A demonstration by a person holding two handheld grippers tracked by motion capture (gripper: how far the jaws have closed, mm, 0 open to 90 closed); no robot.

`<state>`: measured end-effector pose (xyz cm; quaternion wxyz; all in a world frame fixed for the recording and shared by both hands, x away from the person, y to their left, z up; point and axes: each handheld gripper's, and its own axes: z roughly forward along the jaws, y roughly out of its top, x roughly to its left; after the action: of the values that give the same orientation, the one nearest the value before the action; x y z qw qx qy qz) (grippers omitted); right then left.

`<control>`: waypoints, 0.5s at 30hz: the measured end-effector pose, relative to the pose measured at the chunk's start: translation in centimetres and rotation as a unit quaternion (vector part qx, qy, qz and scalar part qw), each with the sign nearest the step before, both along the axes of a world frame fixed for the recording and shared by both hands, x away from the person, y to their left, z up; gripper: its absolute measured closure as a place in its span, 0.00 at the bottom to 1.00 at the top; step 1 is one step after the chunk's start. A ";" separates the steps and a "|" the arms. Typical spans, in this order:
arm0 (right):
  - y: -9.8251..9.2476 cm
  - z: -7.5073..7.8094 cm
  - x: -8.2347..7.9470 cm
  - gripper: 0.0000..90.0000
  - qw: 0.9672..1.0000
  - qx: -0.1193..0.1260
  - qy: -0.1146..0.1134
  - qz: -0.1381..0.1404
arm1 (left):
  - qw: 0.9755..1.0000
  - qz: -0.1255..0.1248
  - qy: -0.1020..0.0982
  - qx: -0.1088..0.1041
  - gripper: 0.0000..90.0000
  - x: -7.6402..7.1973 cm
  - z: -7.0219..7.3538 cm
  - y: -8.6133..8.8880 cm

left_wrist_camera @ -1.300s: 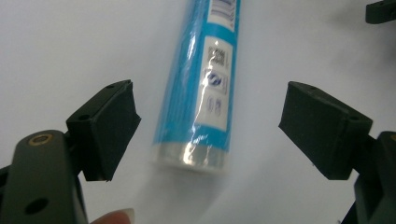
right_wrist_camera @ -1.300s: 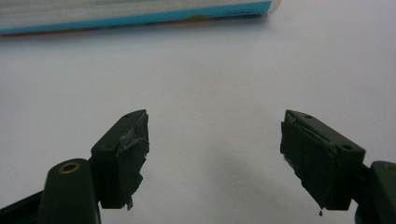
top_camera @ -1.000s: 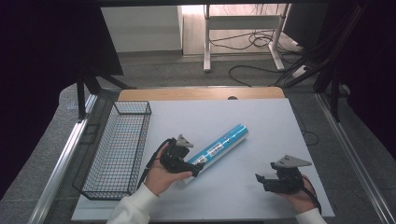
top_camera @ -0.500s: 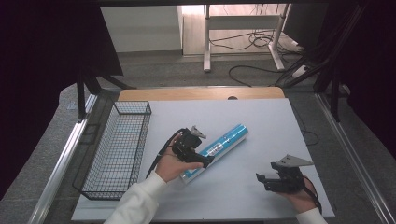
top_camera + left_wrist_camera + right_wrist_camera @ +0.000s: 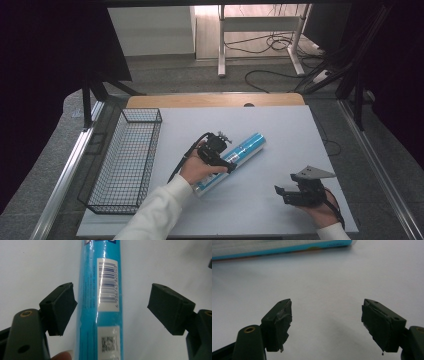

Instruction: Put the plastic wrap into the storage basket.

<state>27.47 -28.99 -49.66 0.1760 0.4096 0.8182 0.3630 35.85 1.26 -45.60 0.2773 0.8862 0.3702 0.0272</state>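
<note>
White rectangular tabletop sheet (image 5: 280, 130) covers the wooden table; bare wood strip shows at the far edge.

Black wire mesh basket (image 5: 125, 160), long and rectangular, sits along the left edge of the sheet, well apart from everything else.

Glossy blue cylindrical tube with white barcode labels (image 5: 245, 148) lies flat near the middle of the sheet, on a diagonal: far end toward upper right, near end toward the person. In the left gripper view the tube (image 5: 100, 302) runs top to bottom through the frame, barcode label facing up, a second white label with a square code below it.

Left gripper (image 5: 220, 155), black, held in a hand with a white sleeve, sits over the tube's middle. Its jaws have just been closing, with the tube between them. Left gripper view: gripper (image 5: 111, 307) straddles the tube, left pad just at the tube's edge, can't tell if it touches; right pad clearly apart from it, white sheet visible in the gap. So not pinching yet, jaws spread around the tube.

Right gripper (image 5: 295, 192), black with a grey three-cornered plate on top, rests near the sheet's near right corner, well apart from the tube. Right gripper view: gripper (image 5: 327, 322) jaws spread wide, nothing between them, bare white sheet below, tube (image 5: 282, 247) across the top of the frame.
</note>
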 end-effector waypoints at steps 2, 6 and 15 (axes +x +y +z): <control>0.0 0.0 0.0 0.28 1.000 -0.001 0.000 0.001 | 1.000 -0.003 0.005 0.017 0.25 0.8 -0.5 -0.8; 0.1 0.0 -0.1 0.28 1.000 0.001 0.004 0.004 | 0.999 0.000 0.027 0.018 0.25 1.8 -1.4 -1.5; 0.1 -0.1 0.0 0.27 1.000 -0.002 0.006 0.003 | 0.996 -0.013 0.064 0.061 0.25 3.4 -3.1 -2.7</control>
<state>27.43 -28.88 -49.81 0.1708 0.4086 0.8213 0.3597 39.24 -1.41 -48.66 0.1990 0.9059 0.3735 -0.0104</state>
